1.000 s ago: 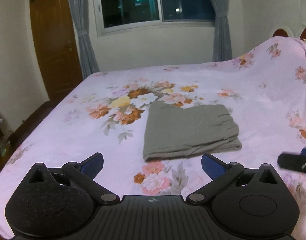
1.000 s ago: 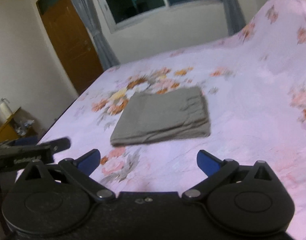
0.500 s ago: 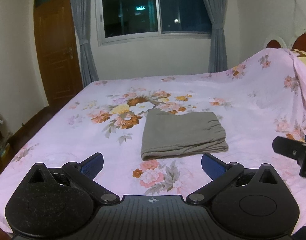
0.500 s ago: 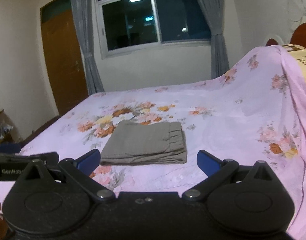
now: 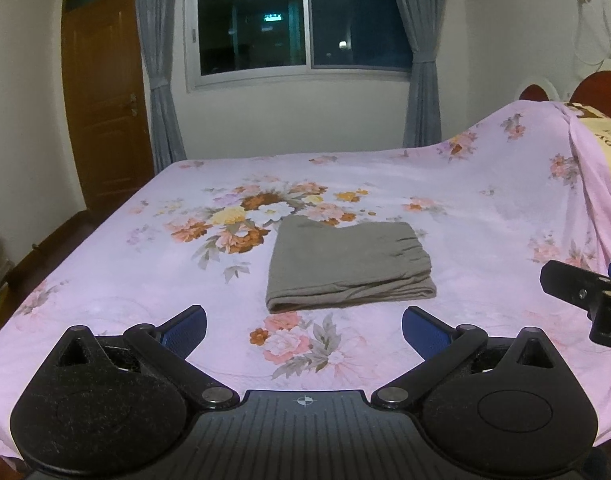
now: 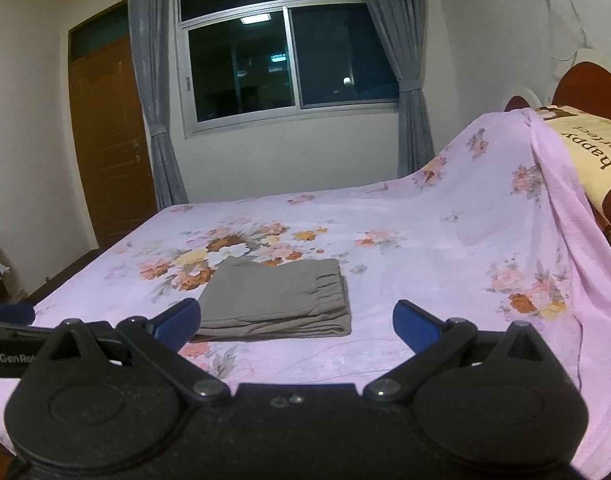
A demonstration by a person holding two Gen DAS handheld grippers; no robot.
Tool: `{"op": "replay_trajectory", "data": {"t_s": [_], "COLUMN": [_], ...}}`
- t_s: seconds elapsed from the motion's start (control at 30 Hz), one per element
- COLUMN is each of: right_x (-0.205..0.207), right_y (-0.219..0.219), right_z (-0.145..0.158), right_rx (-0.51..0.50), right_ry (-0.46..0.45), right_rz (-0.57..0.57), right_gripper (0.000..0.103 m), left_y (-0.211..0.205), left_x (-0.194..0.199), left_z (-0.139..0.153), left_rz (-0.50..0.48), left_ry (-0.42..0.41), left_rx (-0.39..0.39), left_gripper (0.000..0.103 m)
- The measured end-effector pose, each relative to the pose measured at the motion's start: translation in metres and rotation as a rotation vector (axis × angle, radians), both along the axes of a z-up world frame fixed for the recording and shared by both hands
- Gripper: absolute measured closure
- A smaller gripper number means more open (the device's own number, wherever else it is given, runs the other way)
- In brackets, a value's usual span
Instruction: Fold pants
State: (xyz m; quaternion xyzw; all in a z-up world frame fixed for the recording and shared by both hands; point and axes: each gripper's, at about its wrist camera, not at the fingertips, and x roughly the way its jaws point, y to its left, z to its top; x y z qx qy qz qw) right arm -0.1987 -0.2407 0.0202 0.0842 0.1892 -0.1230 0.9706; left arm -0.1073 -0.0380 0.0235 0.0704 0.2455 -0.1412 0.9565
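The grey-green pants (image 5: 347, 262) lie folded into a flat rectangle on the pink floral bedspread (image 5: 465, 248), with the gathered waistband to the right. They also show in the right wrist view (image 6: 277, 300). My left gripper (image 5: 304, 326) is open and empty, held back from the pants near the bed's front edge. My right gripper (image 6: 295, 322) is open and empty, also back from the pants. Part of the right gripper shows at the right edge of the left wrist view (image 5: 585, 292), and part of the left gripper at the left of the right wrist view (image 6: 9, 354).
A covered pillow mound (image 6: 545, 184) and a printed pillow (image 6: 593, 160) rise at the right against the headboard (image 6: 585, 84). A wooden door (image 5: 105, 112) and a curtained window (image 5: 301, 28) are at the far wall. The bed's left edge drops to the floor (image 5: 37, 248).
Both grippers have pulled back and risen away from the folded pants, so more of the room shows. The pants have not moved, and both grippers stay open.
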Motion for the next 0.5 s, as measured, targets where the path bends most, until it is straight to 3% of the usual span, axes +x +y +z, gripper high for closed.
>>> {"op": "replay_trajectory", "data": {"t_s": [0.5], "right_x": [0.0013], "right_y": [-0.0003], "right_z": [-0.0024], "right_rx": [0.010], "right_ry": [0.003], "right_rz": [-0.013], "right_gripper": [0.000], "left_y": [-0.0033], "left_x": [0.0018], "left_z": [-0.0018], "left_rz": [-0.009], "left_ry": [0.010], "left_rx": [0.004], "left_gripper": [0.000]}}
